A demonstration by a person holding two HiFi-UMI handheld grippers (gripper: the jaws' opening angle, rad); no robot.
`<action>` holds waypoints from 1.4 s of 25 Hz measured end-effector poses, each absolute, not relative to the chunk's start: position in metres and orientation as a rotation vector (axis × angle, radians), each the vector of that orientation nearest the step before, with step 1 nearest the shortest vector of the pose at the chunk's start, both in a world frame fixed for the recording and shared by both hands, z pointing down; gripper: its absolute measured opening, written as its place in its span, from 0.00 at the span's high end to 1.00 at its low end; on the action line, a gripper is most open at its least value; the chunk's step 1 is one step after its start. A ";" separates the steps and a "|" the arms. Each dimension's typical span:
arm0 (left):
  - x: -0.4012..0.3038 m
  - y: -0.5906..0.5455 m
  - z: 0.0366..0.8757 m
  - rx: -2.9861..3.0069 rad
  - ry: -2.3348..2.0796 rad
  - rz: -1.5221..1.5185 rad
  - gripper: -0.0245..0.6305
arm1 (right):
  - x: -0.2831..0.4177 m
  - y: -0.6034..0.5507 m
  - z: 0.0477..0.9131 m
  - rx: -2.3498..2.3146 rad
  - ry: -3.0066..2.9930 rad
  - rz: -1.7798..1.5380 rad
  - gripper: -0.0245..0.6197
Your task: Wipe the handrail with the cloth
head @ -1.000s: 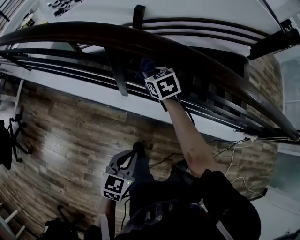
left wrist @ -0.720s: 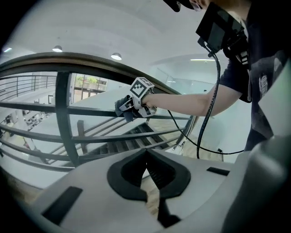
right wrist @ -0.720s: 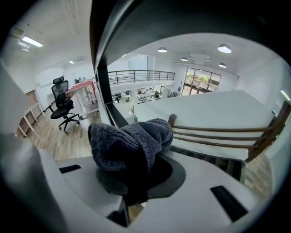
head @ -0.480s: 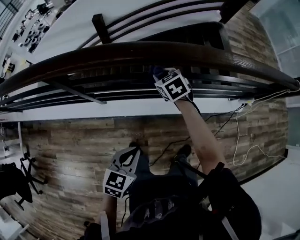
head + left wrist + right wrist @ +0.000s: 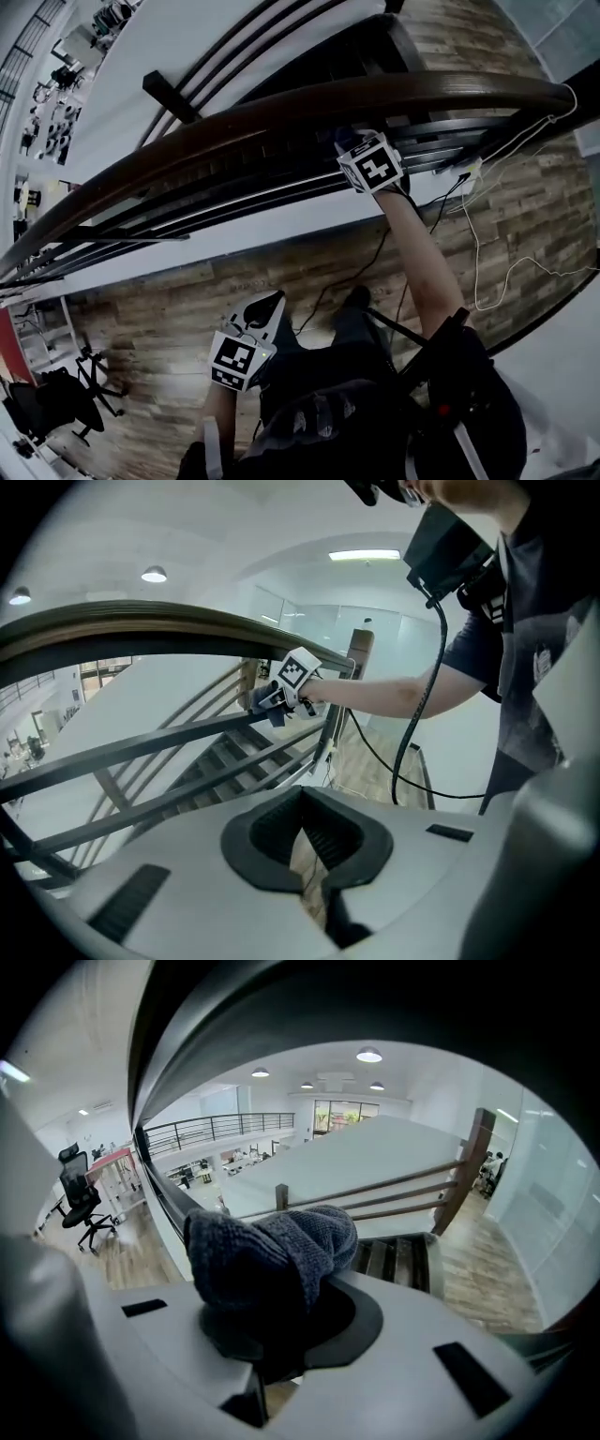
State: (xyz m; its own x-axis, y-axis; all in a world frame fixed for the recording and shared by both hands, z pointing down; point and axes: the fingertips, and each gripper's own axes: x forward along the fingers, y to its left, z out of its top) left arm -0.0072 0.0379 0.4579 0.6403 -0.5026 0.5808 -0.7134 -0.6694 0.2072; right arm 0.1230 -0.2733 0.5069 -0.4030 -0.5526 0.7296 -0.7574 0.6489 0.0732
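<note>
A wood-plank floor (image 5: 159,300) is spreading below the person in the head view. The dark, curved handrail (image 5: 234,127) is sweeping across the upper part of that view, with grey metal bars (image 5: 234,192) running along beneath it. In the left gripper view the handrail (image 5: 141,630) is arching overhead, and in the right gripper view it is showing as a dark band (image 5: 150,1063) close above the camera.

The person's right arm (image 5: 422,262) is reaching up and out to the handrail. The right gripper (image 5: 349,142) is sitting just under the rail's near edge, its jaws clamping a bunched dark blue cloth (image 5: 267,1251). The cloth (image 5: 343,138) is poking out ahead of the marker cube, right at the underside of the rail; whether it is touching the wood cannot be told. From the left gripper's camera, the same gripper (image 5: 272,700) and cloth (image 5: 274,716) are appearing small, beside the rail.

The left gripper (image 5: 265,305) is hanging low near the person's body, well apart from the handrail. Its jaws (image 5: 305,841) are meeting at the tips with nothing between them.

A thin white cable (image 5: 487,262) is trailing over the floor at right.
</note>
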 end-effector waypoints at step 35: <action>0.317 -0.074 0.360 2.564 -0.978 0.729 0.95 | 0.647 -0.367 0.471 1.637 -1.836 0.455 0.90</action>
